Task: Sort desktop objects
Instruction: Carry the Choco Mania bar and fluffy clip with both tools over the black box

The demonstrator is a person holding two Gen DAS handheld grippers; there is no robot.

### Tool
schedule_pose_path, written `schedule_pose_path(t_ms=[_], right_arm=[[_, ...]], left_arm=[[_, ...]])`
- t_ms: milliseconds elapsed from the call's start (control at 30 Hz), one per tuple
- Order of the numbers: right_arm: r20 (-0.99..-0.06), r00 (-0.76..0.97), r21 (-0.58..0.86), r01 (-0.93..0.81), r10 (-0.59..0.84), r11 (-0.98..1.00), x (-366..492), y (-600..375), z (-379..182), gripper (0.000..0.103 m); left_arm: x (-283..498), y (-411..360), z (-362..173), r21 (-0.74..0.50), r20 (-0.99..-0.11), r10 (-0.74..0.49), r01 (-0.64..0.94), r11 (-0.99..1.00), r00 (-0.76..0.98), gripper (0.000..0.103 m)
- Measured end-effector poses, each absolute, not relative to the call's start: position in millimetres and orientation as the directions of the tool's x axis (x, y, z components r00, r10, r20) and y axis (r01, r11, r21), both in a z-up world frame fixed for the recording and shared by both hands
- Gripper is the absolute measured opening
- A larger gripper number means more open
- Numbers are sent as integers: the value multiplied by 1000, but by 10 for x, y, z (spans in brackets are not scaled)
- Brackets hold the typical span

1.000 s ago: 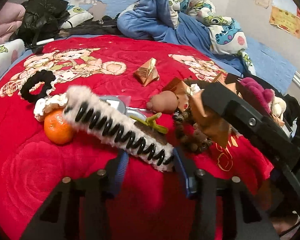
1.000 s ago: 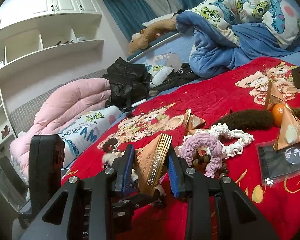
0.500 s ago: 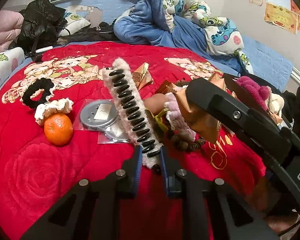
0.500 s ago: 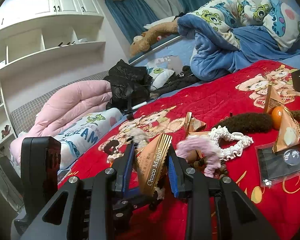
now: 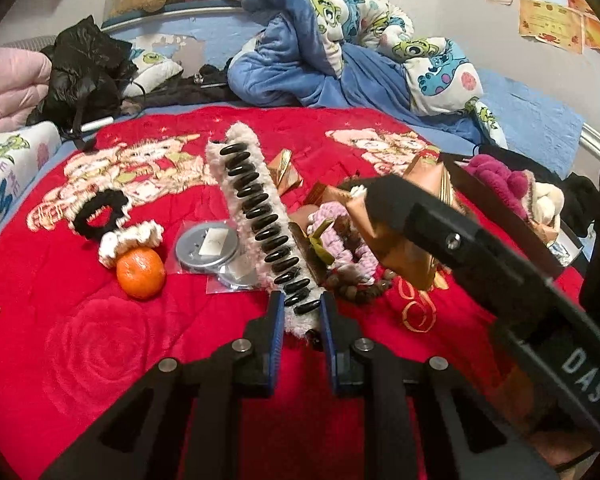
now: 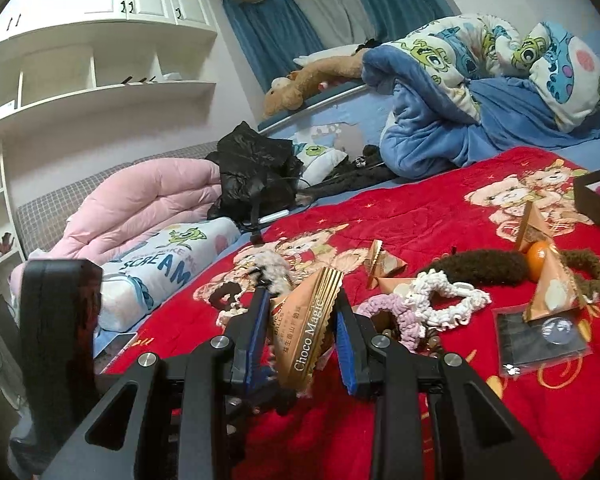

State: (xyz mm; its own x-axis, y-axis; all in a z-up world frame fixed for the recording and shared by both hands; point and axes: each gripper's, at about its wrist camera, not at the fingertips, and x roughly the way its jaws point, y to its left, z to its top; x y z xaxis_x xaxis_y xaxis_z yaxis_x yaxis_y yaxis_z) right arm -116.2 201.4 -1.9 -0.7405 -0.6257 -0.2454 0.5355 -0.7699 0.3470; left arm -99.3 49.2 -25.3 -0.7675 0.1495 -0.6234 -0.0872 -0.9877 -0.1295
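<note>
My left gripper (image 5: 299, 312) is shut on the near end of a long fluffy white hair clip with black teeth (image 5: 256, 208), holding it raised and pointing away over the red blanket (image 5: 80, 340). My right gripper (image 6: 300, 320) is shut on an orange "Choco Magic" snack packet (image 6: 306, 340); the same packet (image 5: 392, 236) shows in the left wrist view at right. On the blanket lie a tangerine (image 5: 141, 267), a black scrunchie (image 5: 98, 210), a white scrunchie (image 5: 130, 236), a pink scrunchie (image 5: 348, 236) and bagged metal discs (image 5: 206, 245).
A dark box (image 5: 540, 224) holding magenta and cream scrunchies stands at the right. More pyramid snack packets (image 6: 384, 266), a brown fuzzy clip (image 6: 484, 268), a second tangerine (image 6: 538, 256) and a bagged black item (image 6: 540, 334) lie on the blanket. Bedding is heaped behind.
My left gripper closed on the white clip's end and lifted it, swinging it from lying crosswise to pointing away. The right gripper kept its hold on the snack packet.
</note>
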Motion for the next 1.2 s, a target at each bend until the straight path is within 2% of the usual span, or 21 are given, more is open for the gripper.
schedule_pose_path(t_ms=[333, 700, 1000, 1200], right_arm=[[-222, -792, 329, 489, -569, -808, -923, 2306, 182, 30], [-196, -847, 337, 415, -494, -845, -665, 2896, 448, 30], [-169, -921, 307, 288, -350, -907, -232, 3689, 697, 30], [-175, -958, 295, 171, -229, -940, 109, 4294, 800, 30]], left_arm=[[-786, 805, 146, -100, -584, 180, -150, -984, -791, 18], [-573, 1522, 569, -97, -550, 279, -272, -957, -787, 18], [-400, 2309, 767, -84, -541, 385, -408, -909, -748, 18], [-189, 2722, 870, -126, -531, 460, -471, -873, -711, 18]])
